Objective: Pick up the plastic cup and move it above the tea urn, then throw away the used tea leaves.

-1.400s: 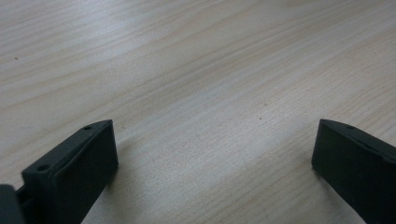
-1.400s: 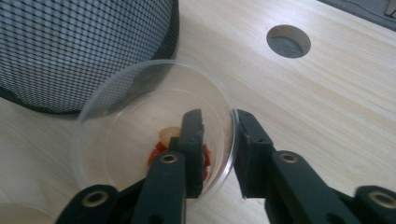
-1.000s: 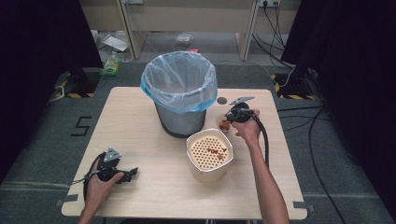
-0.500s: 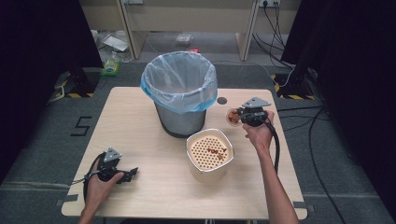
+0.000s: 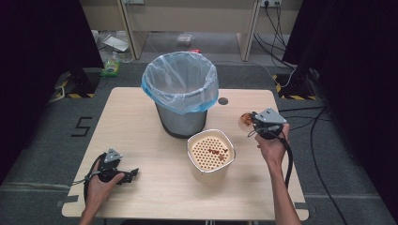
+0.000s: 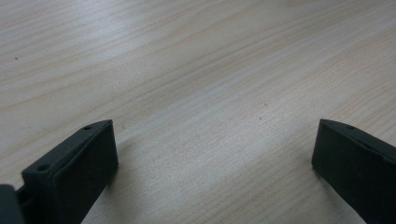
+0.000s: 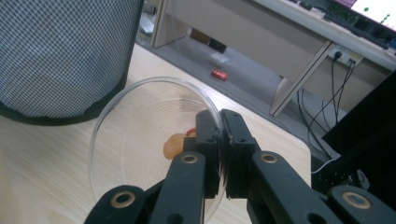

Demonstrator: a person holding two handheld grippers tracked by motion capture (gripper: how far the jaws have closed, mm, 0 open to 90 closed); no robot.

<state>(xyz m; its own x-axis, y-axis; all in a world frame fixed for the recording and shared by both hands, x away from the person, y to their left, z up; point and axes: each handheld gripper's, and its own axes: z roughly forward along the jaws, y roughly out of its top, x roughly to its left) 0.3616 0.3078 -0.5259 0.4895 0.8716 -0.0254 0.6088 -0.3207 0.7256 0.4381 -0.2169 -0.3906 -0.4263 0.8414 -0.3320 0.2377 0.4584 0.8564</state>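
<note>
In the right gripper view, the picture's bottom edge is cutting off the clear dish (image 7: 140, 140), and the closed jaws are hiding part of its rim. The bin (image 7: 60, 51) is running off the top and left edges. In the high view, the scraps in the dish (image 5: 244, 121) are showing too small to identify.

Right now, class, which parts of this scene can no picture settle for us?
- Bin contents: high view, the plastic liner hides them.
- Scraps in the perforated container: high view, too small to identify.
- Orange bit in the clear dish: right gripper view, the right gripper, clamped on the rim, partly covers it.
- Left gripper body: left gripper view, cut off by the bottom edge.
</note>
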